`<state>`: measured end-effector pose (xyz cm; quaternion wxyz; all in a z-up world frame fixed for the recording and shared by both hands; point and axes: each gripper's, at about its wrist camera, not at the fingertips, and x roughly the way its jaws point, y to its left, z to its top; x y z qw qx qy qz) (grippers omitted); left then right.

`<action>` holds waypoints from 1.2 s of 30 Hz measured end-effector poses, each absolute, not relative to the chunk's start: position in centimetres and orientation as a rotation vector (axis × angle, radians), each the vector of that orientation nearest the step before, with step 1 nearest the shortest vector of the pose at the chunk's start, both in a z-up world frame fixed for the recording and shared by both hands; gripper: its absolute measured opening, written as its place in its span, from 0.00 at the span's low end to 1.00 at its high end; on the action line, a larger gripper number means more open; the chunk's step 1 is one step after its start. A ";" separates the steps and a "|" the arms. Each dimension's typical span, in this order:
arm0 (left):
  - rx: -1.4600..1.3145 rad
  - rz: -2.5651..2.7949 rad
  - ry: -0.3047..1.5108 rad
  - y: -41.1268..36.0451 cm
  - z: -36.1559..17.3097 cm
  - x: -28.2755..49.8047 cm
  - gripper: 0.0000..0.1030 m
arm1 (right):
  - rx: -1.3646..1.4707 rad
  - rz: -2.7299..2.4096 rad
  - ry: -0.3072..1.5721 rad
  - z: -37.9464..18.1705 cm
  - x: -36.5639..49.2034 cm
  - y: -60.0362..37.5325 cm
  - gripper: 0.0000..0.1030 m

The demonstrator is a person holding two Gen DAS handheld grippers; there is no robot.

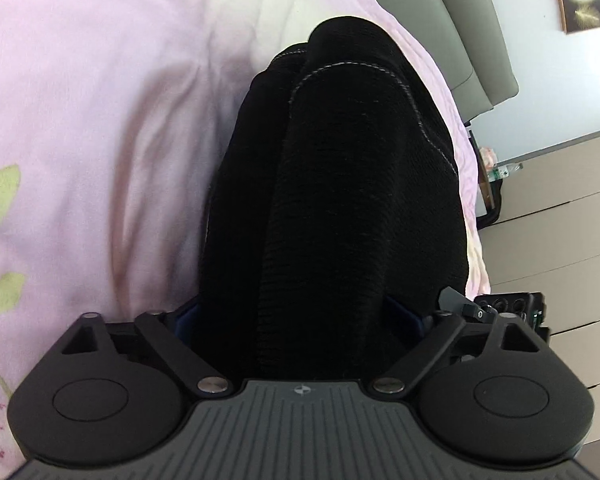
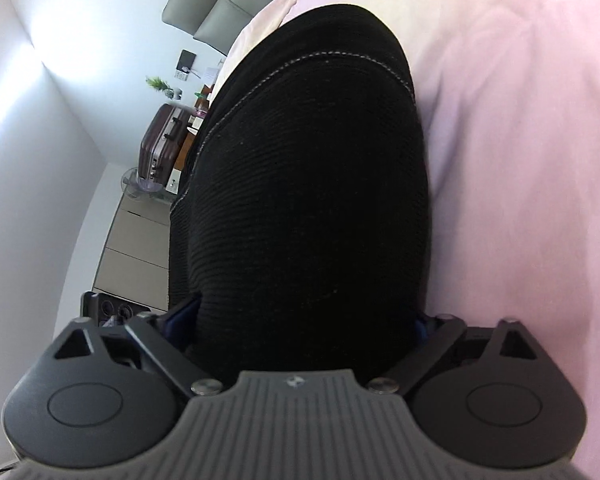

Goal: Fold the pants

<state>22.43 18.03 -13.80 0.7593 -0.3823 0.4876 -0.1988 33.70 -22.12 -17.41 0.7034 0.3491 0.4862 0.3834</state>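
The black ribbed pants (image 1: 340, 184) with grey stitching fill the middle of the left wrist view, draped over the pink bedsheet (image 1: 100, 100). My left gripper (image 1: 300, 320) is shut on a thick bunch of the pants; the fabric hides its fingertips. In the right wrist view the same pants (image 2: 308, 184) bulge out from my right gripper (image 2: 304, 320), which is also shut on the fabric, fingertips hidden. The other gripper's body shows at the edge of each view (image 1: 512, 306) (image 2: 108, 308).
The pink sheet (image 2: 520, 160) covers the bed. A grey headboard (image 1: 460, 20) stands behind it. Beside the bed are pale drawers (image 1: 560, 240), a maroon suitcase (image 2: 160, 140), a fan (image 2: 134, 184) and a white wall (image 2: 28, 160).
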 end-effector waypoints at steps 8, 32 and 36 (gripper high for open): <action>-0.874 -0.540 1.040 17.2 -8.7 15.0 0.71 | 0.868 0.843 1.153 -12.5 27.5 -24.9 0.71; -0.671 -0.375 0.953 12.1 -9.5 -3.8 0.96 | 0.758 0.467 1.018 -9.8 1.7 -31.7 0.82; -0.673 -0.356 0.957 11.9 -9.7 -3.8 0.96 | 0.791 0.418 1.003 -8.8 1.5 -32.3 0.82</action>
